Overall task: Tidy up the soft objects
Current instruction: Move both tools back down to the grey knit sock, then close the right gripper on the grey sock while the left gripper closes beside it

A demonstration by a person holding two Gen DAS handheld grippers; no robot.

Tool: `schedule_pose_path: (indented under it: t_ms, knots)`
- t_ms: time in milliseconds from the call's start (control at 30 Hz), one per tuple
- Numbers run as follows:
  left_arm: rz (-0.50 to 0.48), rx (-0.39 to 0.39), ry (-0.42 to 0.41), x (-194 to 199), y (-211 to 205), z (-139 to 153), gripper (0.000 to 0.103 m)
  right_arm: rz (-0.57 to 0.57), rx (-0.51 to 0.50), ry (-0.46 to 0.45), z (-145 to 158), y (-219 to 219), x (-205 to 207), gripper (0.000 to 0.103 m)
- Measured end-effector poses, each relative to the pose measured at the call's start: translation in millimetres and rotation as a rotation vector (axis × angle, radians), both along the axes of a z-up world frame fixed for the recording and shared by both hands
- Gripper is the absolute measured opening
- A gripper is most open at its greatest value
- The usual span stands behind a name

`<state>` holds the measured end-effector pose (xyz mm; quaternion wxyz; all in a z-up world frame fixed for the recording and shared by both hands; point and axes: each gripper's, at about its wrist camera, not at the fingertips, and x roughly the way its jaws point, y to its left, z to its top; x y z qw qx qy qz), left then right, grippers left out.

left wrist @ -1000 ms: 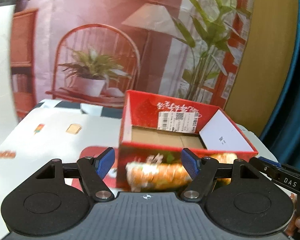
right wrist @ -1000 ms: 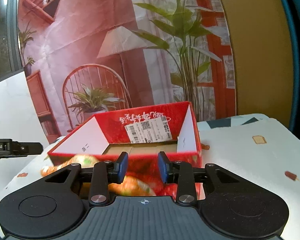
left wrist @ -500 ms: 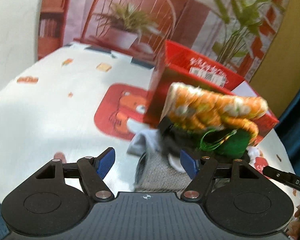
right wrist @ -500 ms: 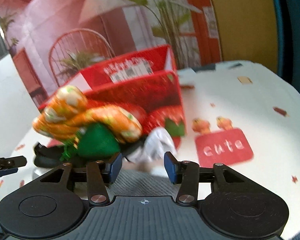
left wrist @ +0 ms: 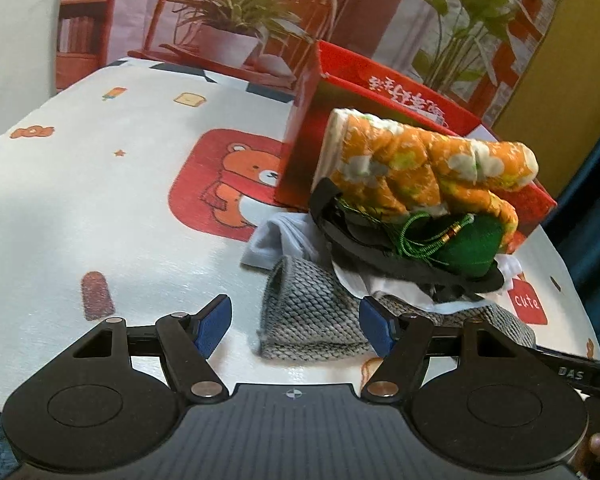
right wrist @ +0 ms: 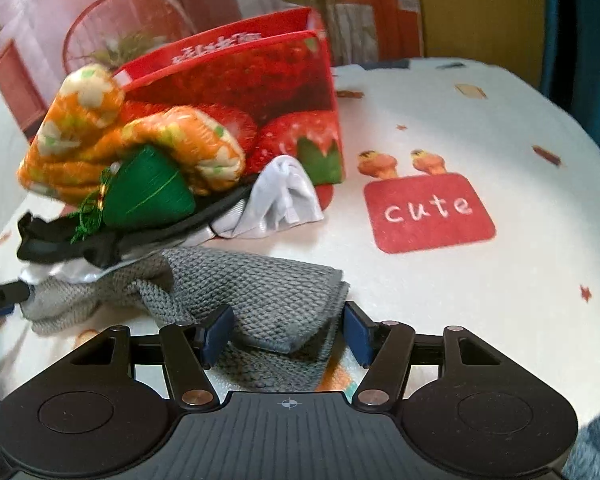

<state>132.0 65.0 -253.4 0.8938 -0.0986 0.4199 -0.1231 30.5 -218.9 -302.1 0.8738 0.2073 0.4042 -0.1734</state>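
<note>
Where the grey knit cloth ends, tablecloth lies bare.

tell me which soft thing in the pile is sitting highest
The orange floral padded piece: it lies on top, leaning against the red box, above the green pouch, black strap, white cloth and grey knit at the bottom.
</note>
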Motion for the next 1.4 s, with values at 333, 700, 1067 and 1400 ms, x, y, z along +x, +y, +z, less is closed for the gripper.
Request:
schedule_pose_path:
  t_ms: [333,700,1067,1400]
  knots:
    - [-0.02,0.022,-0.009,1.6,-9.4,-12.7,0.072,0.045,-0.081,-0.028,-1.9,9.3,6.8,0.056]
    - [-0.05,0.004,-0.042,2.8,-13.5,-15.6,0.021,0.022,-0.039,-0.065,-4.2,2.4,5.8,0.056]
    - [-0.038,0.01,-0.034,3.7,-9.4,-15.9,0.016,0.008,-0.012,-0.09,-5.5,-0.6,4.4,0.058]
    - [-0.055,0.06,-0.102,-2.9,-12.6,-3.2,0.008,0.031,0.02,-0.107,-3.6,-0.6,3.8,0.021]
